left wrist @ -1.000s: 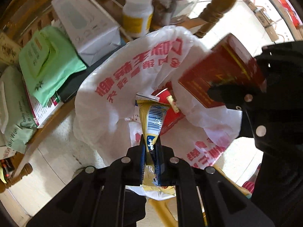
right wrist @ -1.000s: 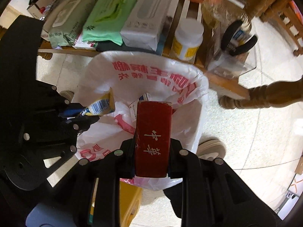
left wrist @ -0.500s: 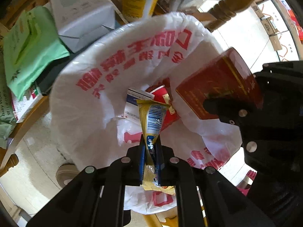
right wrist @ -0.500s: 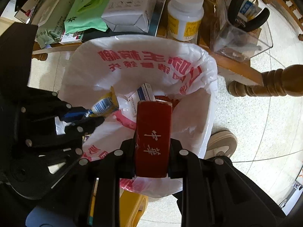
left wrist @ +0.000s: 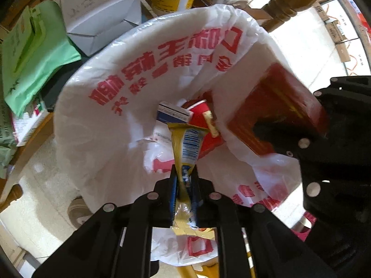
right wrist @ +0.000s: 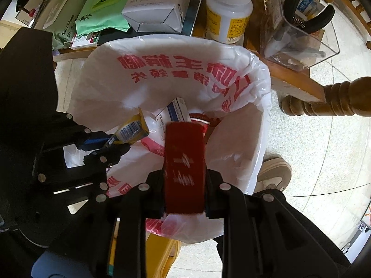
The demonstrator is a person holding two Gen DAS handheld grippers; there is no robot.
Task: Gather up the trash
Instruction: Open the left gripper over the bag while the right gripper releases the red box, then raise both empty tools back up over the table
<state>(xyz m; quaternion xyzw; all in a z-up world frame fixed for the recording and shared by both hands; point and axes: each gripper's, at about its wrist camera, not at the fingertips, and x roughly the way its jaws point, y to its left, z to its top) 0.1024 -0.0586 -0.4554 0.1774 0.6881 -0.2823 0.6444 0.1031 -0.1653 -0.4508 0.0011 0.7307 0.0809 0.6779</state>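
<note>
Trash bag of white plastic with red print is filling the middle of both views, its mouth gaping open; inside it a blue and white carton and a red paper cup are lying together near the centre. Left tool is reaching in from the bottom centre of its own view, its fingers pinching together on a yellow wrapper with a barcode, which is hanging over the bag's opening; in the right wrist view the same tool is entering from the left edge. Right tool is sitting at the bottom centre of its view, clamping a red box that is pointing into the bag; the box is looking blurred. Along the upper edge of the frame, a wooden counter is carrying a white bottle, a white box and a green wipes pack; a shoe is resting on the floor at the right.
</note>
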